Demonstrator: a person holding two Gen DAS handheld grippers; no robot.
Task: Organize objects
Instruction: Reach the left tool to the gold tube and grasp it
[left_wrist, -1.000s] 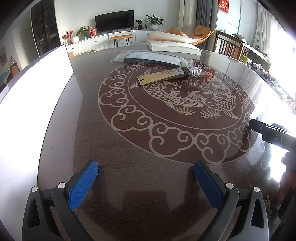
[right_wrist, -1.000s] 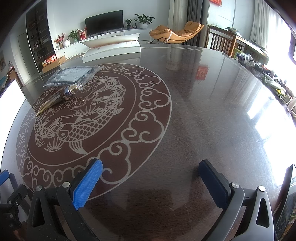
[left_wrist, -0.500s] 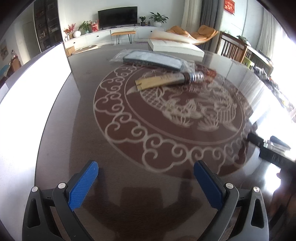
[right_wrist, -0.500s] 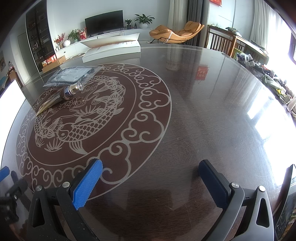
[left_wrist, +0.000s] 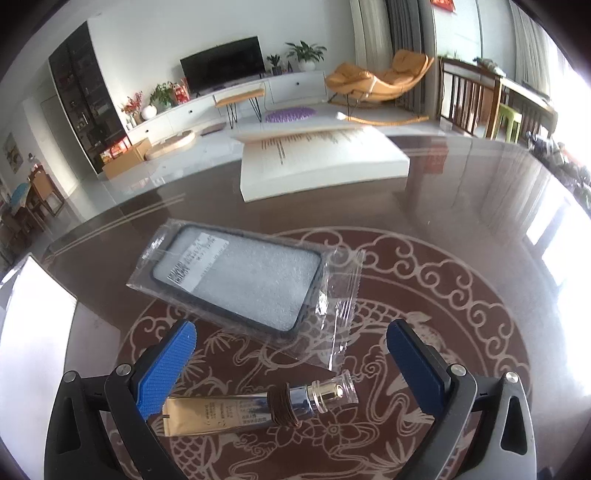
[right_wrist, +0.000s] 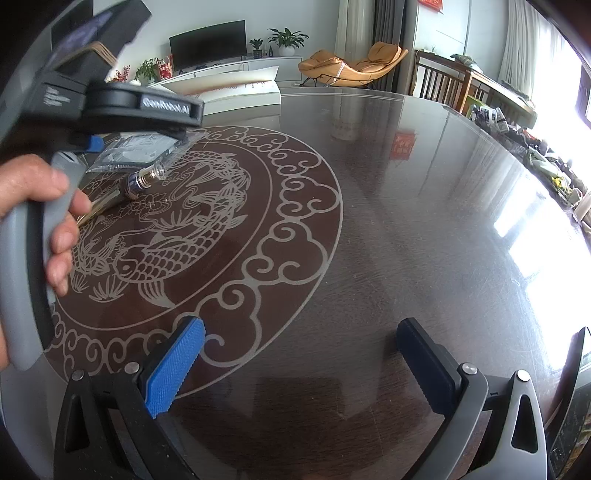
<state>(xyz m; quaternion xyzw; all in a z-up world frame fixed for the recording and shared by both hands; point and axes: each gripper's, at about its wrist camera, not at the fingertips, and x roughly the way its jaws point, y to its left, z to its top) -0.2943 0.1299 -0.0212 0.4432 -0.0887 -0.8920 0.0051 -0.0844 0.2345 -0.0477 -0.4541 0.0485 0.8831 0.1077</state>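
Advancing since before, left tongs spread wide straddled the light, squashy gold cosmetic tube low in frame; grip mid-body.

Between the blue ribbed pads of the black left gripper lies a gold squeeze tube with a clear cap and a brown band. Just beyond the fingers is a grey, black-rimmed phone case in a clear plastic bag. The dark brown glossy table carries a pale carp-and-cloud-scroll medallion on reddish ground; the right gripper has blue and black pads.
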